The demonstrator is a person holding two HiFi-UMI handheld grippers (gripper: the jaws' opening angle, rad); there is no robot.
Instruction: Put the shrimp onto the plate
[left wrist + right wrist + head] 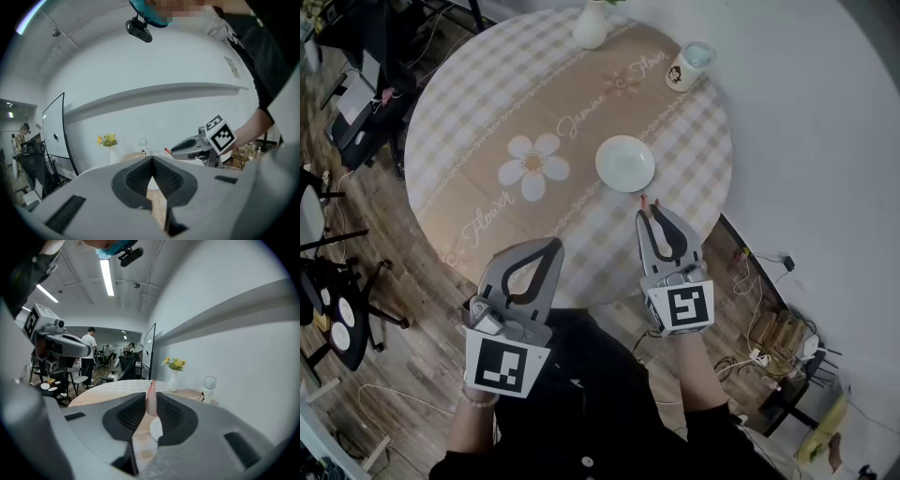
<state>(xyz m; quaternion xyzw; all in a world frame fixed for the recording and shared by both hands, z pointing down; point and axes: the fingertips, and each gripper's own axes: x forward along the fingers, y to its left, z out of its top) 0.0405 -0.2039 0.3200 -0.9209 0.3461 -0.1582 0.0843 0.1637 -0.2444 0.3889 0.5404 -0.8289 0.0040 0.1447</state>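
A pink shrimp (151,398) is clamped between the jaws of my right gripper (650,210), its reddish tail (644,201) poking past the tips. The white plate (625,163) lies on the round table just beyond those tips; in the right gripper view a sliver of the plate (155,428) shows below the jaws. My left gripper (554,247) hovers over the table's near edge, jaws closed with nothing between them. From the left gripper view, the right gripper (168,151) appears to the right with the shrimp tip showing.
The round table (487,141) carries a checked cloth with a flower print. A white vase (591,24) stands at its far edge and a small globe-topped cup (689,67) at the far right. Chairs and cables crowd the floor on the left and right.
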